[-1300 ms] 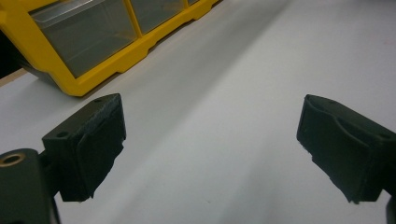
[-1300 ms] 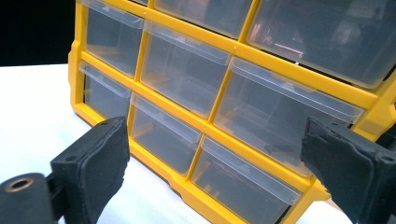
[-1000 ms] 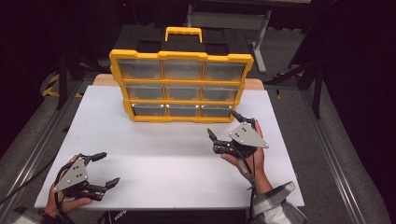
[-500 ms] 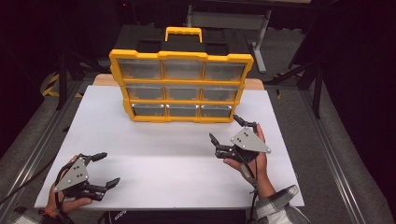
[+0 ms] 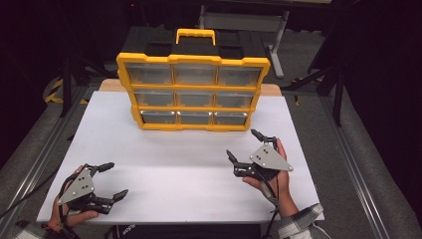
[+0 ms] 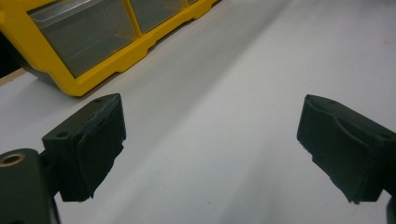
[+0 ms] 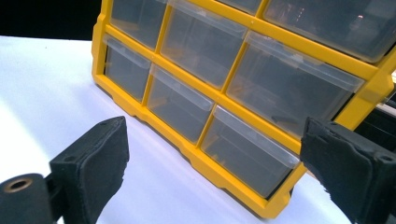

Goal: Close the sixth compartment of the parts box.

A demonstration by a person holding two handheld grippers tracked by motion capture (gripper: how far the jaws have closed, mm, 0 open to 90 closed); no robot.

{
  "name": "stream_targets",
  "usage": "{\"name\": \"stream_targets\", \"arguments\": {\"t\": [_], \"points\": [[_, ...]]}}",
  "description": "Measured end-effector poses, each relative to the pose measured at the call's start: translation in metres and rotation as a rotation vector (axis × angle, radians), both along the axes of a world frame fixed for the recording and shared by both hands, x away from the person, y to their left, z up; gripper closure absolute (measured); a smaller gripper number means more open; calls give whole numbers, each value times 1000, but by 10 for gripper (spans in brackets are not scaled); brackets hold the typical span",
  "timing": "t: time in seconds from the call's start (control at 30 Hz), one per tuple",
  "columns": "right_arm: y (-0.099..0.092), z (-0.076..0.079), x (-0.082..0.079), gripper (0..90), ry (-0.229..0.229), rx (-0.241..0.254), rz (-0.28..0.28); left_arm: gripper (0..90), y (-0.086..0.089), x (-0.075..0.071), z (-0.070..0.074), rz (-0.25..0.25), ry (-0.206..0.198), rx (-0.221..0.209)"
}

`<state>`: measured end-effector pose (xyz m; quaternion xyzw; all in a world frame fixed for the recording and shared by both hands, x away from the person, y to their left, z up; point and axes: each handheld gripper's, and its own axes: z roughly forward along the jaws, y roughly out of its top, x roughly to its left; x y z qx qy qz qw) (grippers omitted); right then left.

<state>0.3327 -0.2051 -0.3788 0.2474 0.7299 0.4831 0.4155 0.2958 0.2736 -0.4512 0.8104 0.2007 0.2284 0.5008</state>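
Note:
A yellow organizer [image 5: 193,92] with a yellow carry handle and three rows of three clear drawers stands upright at the back middle of the white table [image 5: 179,159]. All its drawers look pushed in. My left gripper [image 5: 115,179] rests open near the front left corner, with nothing between its pads [image 6: 88,144]. My right gripper [image 5: 242,144] is held open at the front right, a short way in front of the organizer's lower right drawers [image 7: 247,154]. In the left gripper view, the organizer's corner [image 6: 93,42] sits at the upper left.
Dark stands and frame legs [image 5: 338,84] surround the table, and grey floor runs along both sides. A wooden board edge [image 5: 271,89] peeks out behind the organizer. Bare white tabletop lies between the two grippers.
My right gripper has drifted slightly back toward the table's front edge and to the right. The left gripper has barely moved. Both stay open.

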Motion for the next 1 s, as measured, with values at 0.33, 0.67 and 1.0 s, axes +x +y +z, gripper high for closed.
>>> {"name": "stream_targets", "arguments": {"t": [0.33, 0.67, 1.0], "points": [[-6, -11, -5, 89, 25, -21, 10, 91, 0, -1, 1, 2, -10, -1], [-11, -24, -11, 88, 43, -32, 24, 90, -2, 0, 0, -2, -6, 3], [-19, -37, -14, 89, 60, -33, 20, 89, -1, 0, 0, -5, -7, -3]]}}
